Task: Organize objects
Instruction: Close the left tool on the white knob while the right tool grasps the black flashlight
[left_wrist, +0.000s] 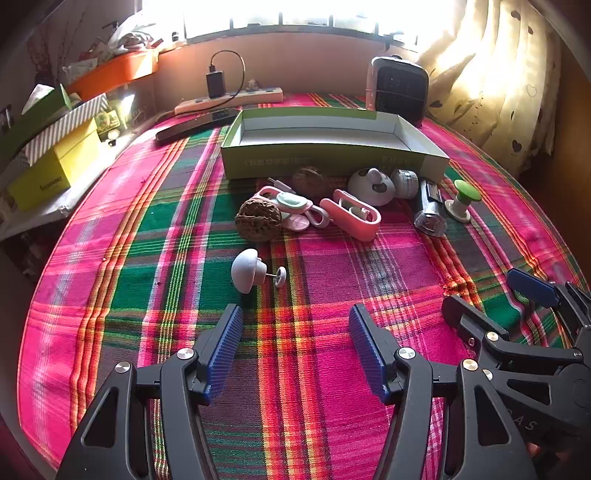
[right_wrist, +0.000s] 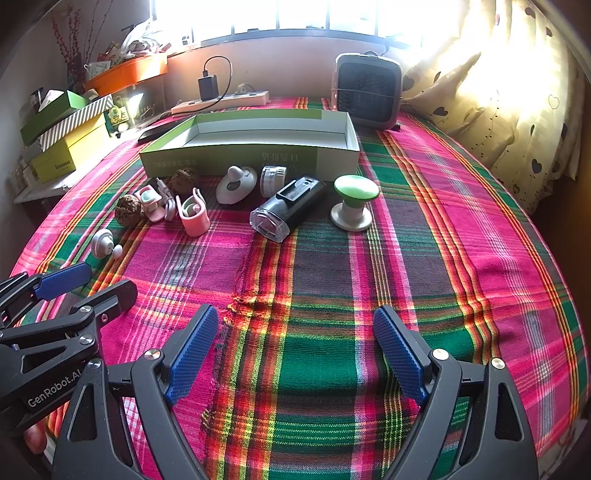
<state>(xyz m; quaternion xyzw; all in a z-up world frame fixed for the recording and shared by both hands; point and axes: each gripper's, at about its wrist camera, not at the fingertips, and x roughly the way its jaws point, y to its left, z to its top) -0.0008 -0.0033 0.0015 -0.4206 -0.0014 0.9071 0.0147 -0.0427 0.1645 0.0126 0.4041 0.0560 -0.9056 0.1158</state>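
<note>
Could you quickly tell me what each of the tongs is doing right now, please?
Left tongs: open, holding nothing.
Right tongs: open, holding nothing.

The printing on the front wall of the green box (left_wrist: 332, 160) was too faint and small to read, and in the right wrist view it stood upside down. One walnut (left_wrist: 312, 180) lay partly behind the pink clips (left_wrist: 295, 206), its lower half hidden. The window (left_wrist: 295, 14) was blown out to white, so nothing beyond it could be told. The contents of the orange tray (right_wrist: 127, 75) were a blur. The left gripper (right_wrist: 86, 282) was cut off by the right wrist view's left edge.
</note>
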